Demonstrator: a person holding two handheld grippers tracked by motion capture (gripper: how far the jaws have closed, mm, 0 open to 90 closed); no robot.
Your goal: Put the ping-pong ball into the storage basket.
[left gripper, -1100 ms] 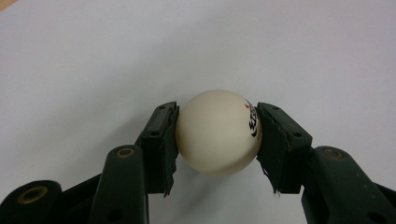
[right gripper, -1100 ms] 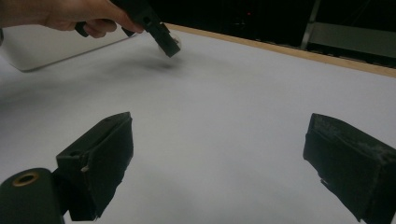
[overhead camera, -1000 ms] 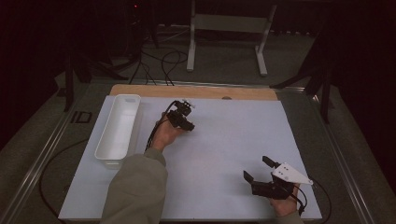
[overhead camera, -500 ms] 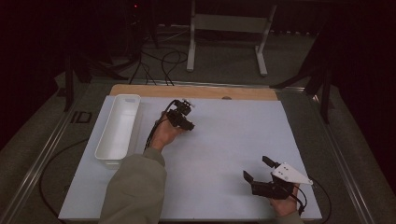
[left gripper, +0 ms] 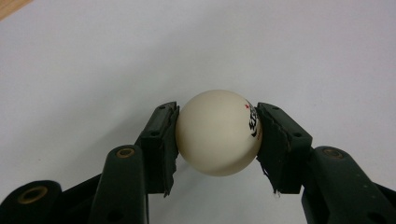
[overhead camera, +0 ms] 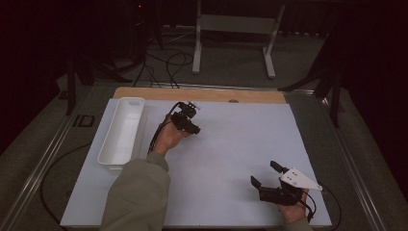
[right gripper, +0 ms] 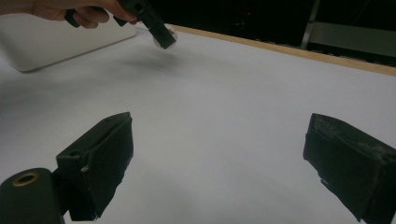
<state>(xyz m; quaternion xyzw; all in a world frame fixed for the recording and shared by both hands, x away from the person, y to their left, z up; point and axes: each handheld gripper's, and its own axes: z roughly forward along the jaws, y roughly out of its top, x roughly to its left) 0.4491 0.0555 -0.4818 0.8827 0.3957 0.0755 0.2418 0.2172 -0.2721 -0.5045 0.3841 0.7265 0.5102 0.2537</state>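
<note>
The bench [overhead camera: 226, 159] is covered by a white sheet, and a long white tray [overhead camera: 121, 130] is set along its left side, its long axis running from near to far. Just right of the tray's far half, the left tongs [left gripper: 217, 135] are held above the sheet, clamped on a white ball [left gripper: 218, 132] with a dark printed mark, both pads pressed against its sides. The ball is thus held in the air, close beside the tray and well apart from the right tongs [right gripper: 219, 158], which are parked near the front right corner with jaws wide apart and nothing between them. The coming move is judged to be a short sideways carry to the left, over the tray's rim, made by the nearer left hand [overhead camera: 168, 139].
</note>
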